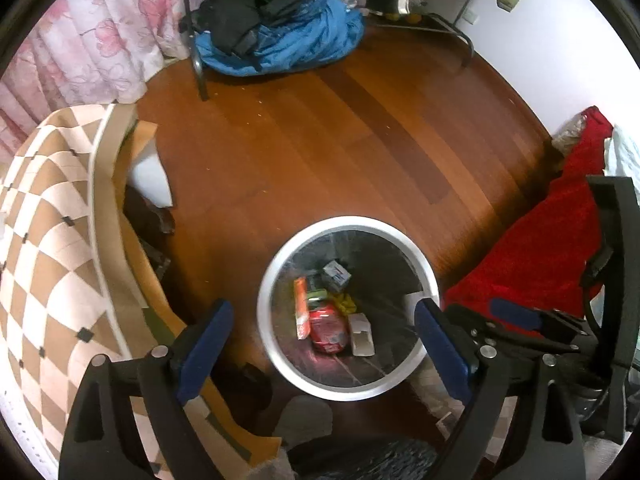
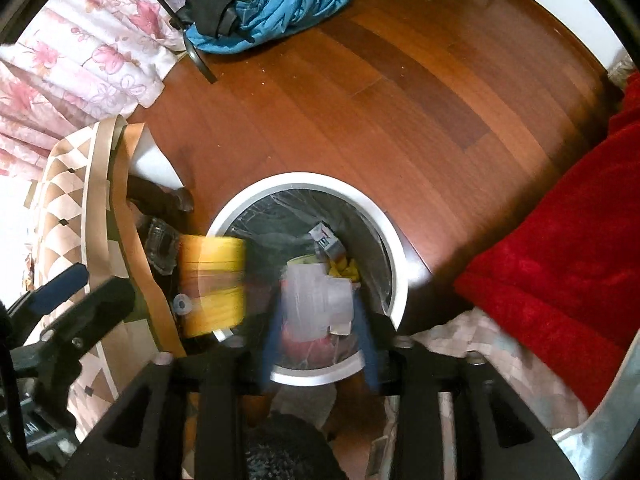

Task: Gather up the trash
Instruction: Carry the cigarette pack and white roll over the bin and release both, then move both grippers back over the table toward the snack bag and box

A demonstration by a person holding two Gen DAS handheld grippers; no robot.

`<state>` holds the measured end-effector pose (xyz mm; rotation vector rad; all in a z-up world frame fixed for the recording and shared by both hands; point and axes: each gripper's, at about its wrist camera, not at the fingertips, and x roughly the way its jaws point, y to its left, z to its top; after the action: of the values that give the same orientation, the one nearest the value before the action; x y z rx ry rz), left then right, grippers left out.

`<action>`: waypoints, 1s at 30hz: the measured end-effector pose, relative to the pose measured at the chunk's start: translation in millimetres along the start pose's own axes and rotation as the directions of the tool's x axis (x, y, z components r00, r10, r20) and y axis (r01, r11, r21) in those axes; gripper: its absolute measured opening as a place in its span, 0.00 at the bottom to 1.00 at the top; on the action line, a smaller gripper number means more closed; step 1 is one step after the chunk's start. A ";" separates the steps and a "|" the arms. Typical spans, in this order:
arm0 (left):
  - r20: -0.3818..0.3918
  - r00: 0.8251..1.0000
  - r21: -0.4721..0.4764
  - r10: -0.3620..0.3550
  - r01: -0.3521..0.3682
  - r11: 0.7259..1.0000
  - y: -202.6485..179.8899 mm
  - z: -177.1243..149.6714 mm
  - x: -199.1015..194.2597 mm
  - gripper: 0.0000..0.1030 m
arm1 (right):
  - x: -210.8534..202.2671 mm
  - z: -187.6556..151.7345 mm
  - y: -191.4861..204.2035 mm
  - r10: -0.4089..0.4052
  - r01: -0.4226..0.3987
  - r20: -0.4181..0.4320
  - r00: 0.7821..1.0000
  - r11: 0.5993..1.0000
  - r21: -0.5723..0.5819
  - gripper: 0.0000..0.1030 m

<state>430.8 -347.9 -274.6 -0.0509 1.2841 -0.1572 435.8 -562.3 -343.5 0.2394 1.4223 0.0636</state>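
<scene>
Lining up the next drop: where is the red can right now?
In the left wrist view the red can lies at the bottom of the white bin, between an orange packet on its left and a pale box on its right.

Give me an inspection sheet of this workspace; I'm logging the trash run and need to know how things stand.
Surface: brown wooden floor, a few crumbs on it.
Job's things: white-rimmed trash bin holding a red can, an orange packet, a white box and a small carton; a blurred yellow cylinder near the bin's edge.
Clutter: blue and black clothes pile, red blanket.
Grippers: left gripper open and empty above the bin; right gripper around a pale translucent item, blurred.
Cables: nothing seen.
Surroundings: pink floral curtain, checkered cloth.
</scene>
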 end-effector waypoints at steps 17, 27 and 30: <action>0.094 0.994 -0.011 0.056 -0.055 0.998 12.3 -4.3 -55.7 0.94 | -63.6 -31.0 19.2 -0.177 0.177 -0.008 0.984 0.984 -0.028 1.00; 0.174 0.983 -0.023 0.052 -0.049 0.999 20.1 -14.2 -113.5 0.94 | -120.6 -45.8 32.0 -0.165 0.167 0.052 0.985 0.986 -0.026 1.00; 0.222 0.973 -0.043 0.061 -0.053 0.998 32.4 -17.9 -137.4 0.94 | -144.4 -50.5 41.8 -0.138 0.140 0.087 0.987 0.990 -0.020 1.00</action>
<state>378.9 -295.0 -153.2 -0.0613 1.0628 -0.0757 368.4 -542.1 -201.4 0.1193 1.3486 -0.0419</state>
